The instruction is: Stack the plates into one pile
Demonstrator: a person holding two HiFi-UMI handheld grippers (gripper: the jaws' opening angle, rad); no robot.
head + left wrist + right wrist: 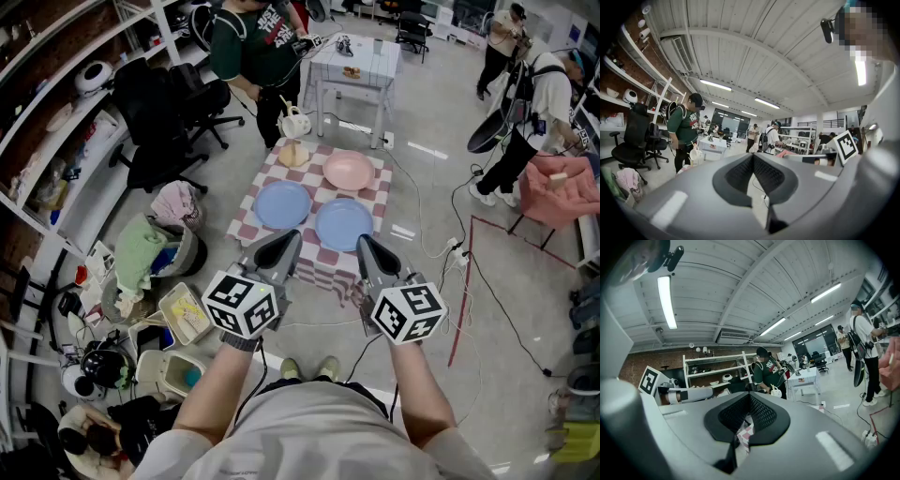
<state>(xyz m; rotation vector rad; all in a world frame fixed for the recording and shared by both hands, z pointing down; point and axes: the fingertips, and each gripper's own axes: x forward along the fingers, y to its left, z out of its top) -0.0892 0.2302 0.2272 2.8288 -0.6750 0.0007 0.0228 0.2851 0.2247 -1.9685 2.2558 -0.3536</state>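
Forearms of the person run up from the bottom edge of the head view, each hand holding a grey tool with a black-and-white marker cube. Left tool (284, 244) and right tool (368, 246) sit side by side, apart, both pointing level toward the tabletop. Left tool (753, 156) in the left gripper view: jaws together at the tips, nothing between them. Right tool (750, 396) in the right gripper view: jaws fully closed, empty, with a bit of checked cloth (746, 434) showing below the pads.

Just beyond the tool tips is a low tabletop under a red-and-white checked cloth (319, 192). Three plates lie flat on it, each separate, none stacked. Left light-blue round plate (282, 203) is at the near left, right light-blue round plate (343, 223) at the near right just beside it, and pink round plate (348, 170) at the far right. Pale yellow item (293, 154) sits at the far left corner; can't tell what it is.

Person in a dark green shirt (253, 47) stands behind the tabletop, next to a small white table (356, 66). Black office chair (159, 117) is off to the left.
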